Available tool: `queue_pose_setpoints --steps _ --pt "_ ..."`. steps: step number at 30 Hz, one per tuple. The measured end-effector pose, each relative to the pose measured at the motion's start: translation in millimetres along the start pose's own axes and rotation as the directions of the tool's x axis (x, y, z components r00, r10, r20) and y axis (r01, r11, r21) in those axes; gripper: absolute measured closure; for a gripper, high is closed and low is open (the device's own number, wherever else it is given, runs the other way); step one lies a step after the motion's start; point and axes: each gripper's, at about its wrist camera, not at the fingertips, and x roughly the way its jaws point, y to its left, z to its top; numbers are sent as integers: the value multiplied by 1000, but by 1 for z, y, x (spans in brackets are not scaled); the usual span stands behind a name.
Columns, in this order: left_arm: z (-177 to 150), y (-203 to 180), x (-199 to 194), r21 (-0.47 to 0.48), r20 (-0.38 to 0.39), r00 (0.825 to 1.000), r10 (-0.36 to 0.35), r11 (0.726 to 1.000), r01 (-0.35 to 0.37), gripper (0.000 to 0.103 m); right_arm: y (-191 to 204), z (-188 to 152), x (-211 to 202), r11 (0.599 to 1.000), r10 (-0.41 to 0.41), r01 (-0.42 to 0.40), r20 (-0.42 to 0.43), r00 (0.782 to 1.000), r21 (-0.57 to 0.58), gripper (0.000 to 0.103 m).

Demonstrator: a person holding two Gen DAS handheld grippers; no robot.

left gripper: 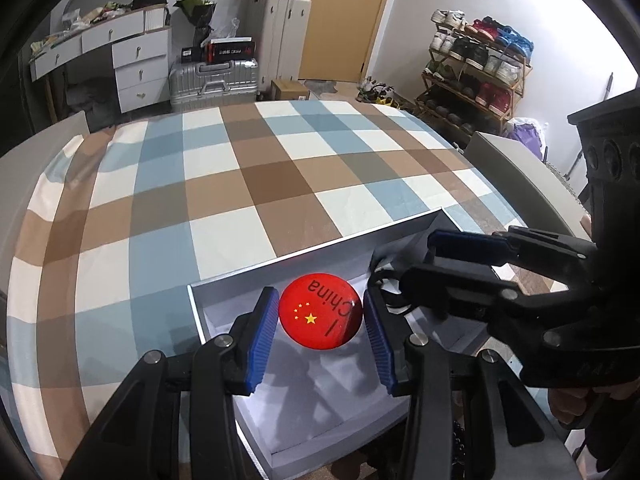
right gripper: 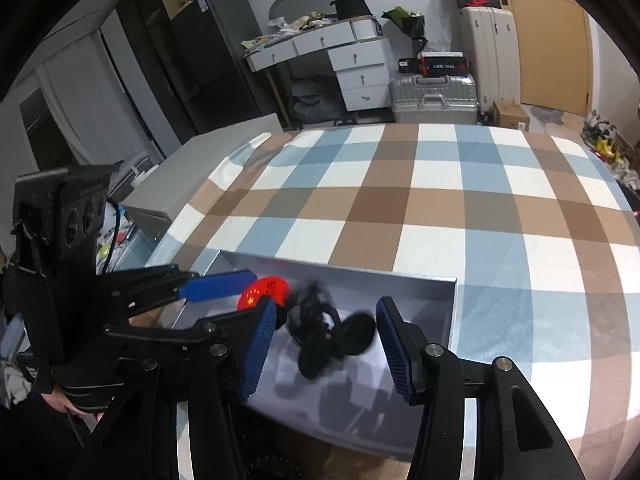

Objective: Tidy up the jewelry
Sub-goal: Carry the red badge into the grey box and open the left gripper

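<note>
A round red badge (left gripper: 320, 312) with yellow stars and the word "China" lies inside a shallow white box (left gripper: 312, 252) on the checked cloth. My left gripper (left gripper: 320, 310) is open, its blue pads on either side of the badge with small gaps. In the right wrist view the badge (right gripper: 262, 292) lies at the box's (right gripper: 340, 272) left end. A tangle of black cord jewelry (right gripper: 320, 328) lies in the box between the open fingers of my right gripper (right gripper: 326, 318). In the left wrist view the right gripper (left gripper: 400, 264) reaches in from the right.
The box sits at the near edge of a table covered in a blue, brown and white checked cloth (left gripper: 240, 184). A grey chair back (left gripper: 520, 176) stands at the right. Suitcases (left gripper: 212, 80), a white dresser and a shoe rack (left gripper: 472, 64) stand beyond the table.
</note>
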Motion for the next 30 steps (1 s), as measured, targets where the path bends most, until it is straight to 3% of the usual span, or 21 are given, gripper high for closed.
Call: queue_pose_setpoints --steps 2,4,7,10,15,26,28,30 --pt "0 1 -4 -4 14 1000 15 1000 -15 60 -1 0 -3 1000 6 -6 7 1000 1 46" --pt "0 0 -10 -8 37 999 31 999 -31 48 -4 -3 -10 1000 5 -5 34 999 15 40" --pt "-1 -3 -23 -12 81 994 70 997 -70 44 -7 -6 -24 999 1 -3 70 998 35 38" --pt "-2 -7 -34 -13 113 989 92 996 -91 44 -13 -12 -43 998 -14 6 124 992 64 29" --pt "-4 -15 -51 -15 176 972 154 988 -154 34 -15 -21 -70 996 -41 25 182 982 89 20" --pt "-17 -30 -75 -53 258 933 252 968 -247 32 0 -44 -125 996 -65 44 316 947 72 4" --pt "-20 -35 -79 -54 275 922 272 962 -267 21 3 -48 -131 996 -77 58 336 939 67 1" --pt "-24 -39 -84 -58 297 907 300 953 -296 18 8 -52 -138 996 -89 73 355 931 58 0"
